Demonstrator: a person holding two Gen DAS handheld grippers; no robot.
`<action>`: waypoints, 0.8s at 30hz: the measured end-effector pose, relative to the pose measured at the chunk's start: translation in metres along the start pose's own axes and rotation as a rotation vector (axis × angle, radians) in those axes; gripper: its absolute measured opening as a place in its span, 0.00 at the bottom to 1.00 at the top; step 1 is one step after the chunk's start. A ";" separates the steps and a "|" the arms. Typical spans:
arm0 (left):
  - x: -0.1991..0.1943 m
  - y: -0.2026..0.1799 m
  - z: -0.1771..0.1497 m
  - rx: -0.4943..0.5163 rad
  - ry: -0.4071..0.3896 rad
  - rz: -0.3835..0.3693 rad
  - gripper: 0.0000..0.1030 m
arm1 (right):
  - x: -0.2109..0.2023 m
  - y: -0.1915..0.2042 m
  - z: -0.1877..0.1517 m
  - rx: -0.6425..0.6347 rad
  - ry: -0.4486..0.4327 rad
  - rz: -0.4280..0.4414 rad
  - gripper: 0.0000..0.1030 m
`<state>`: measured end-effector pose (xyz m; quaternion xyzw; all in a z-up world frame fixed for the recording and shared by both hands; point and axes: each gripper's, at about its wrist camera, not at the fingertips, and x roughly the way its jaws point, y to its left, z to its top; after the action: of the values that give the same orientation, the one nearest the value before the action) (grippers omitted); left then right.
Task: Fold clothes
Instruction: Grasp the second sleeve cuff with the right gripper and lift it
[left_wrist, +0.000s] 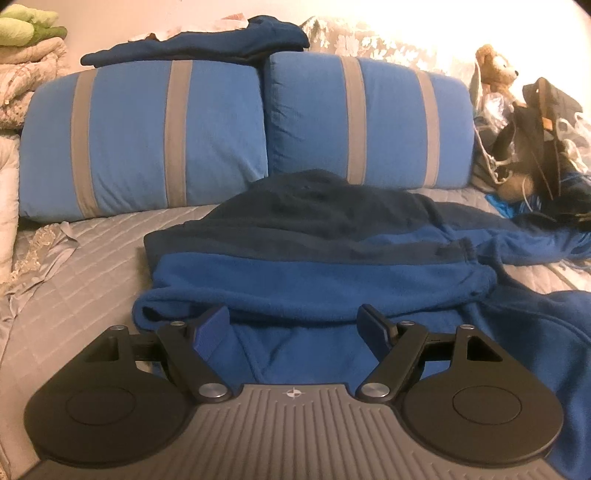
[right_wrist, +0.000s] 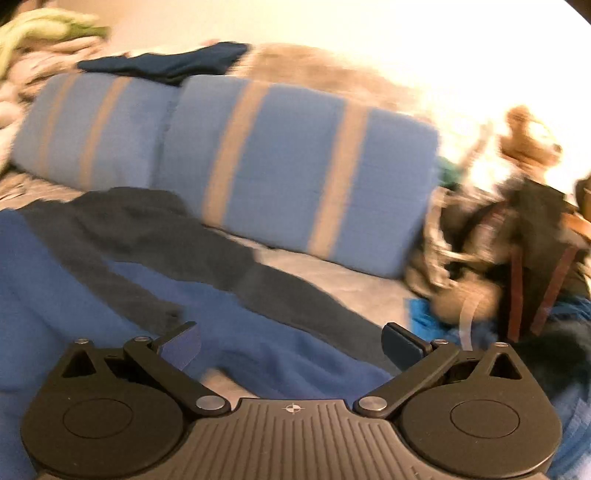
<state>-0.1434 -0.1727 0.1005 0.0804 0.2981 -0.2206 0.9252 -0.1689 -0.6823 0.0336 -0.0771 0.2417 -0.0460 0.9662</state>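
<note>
Mid-fold on blue fleece (left_wrist: 314, 280) on bed (left_wrist: 85, 251): left hand-held gripper (left_wrist: 295, 328) and right hand-held gripper (right_wrist: 291, 347) both wide, empty; next, grab sleeve (right_wrist: 295, 295), fold inward.

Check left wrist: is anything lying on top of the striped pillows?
Yes, a dark navy garment lies across the top of both striped pillows.

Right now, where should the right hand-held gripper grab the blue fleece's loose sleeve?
Probably midway along the sleeve, coming from above with the open right hand-held gripper: it lies flat and stretched across the bed, so a pinched-up ridge gives something to grip.
</note>
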 end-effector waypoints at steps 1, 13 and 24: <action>0.000 0.000 0.000 -0.004 -0.001 -0.002 0.74 | -0.003 -0.017 -0.004 0.055 0.007 -0.041 0.99; 0.005 0.010 0.000 -0.065 0.025 -0.054 0.74 | -0.013 -0.201 -0.043 0.494 0.003 -0.481 0.59; 0.007 0.008 0.000 -0.069 0.042 -0.046 0.74 | 0.013 -0.245 -0.043 0.625 0.020 -0.458 0.55</action>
<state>-0.1348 -0.1682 0.0963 0.0462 0.3265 -0.2298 0.9157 -0.1907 -0.9302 0.0324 0.1695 0.2020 -0.3330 0.9053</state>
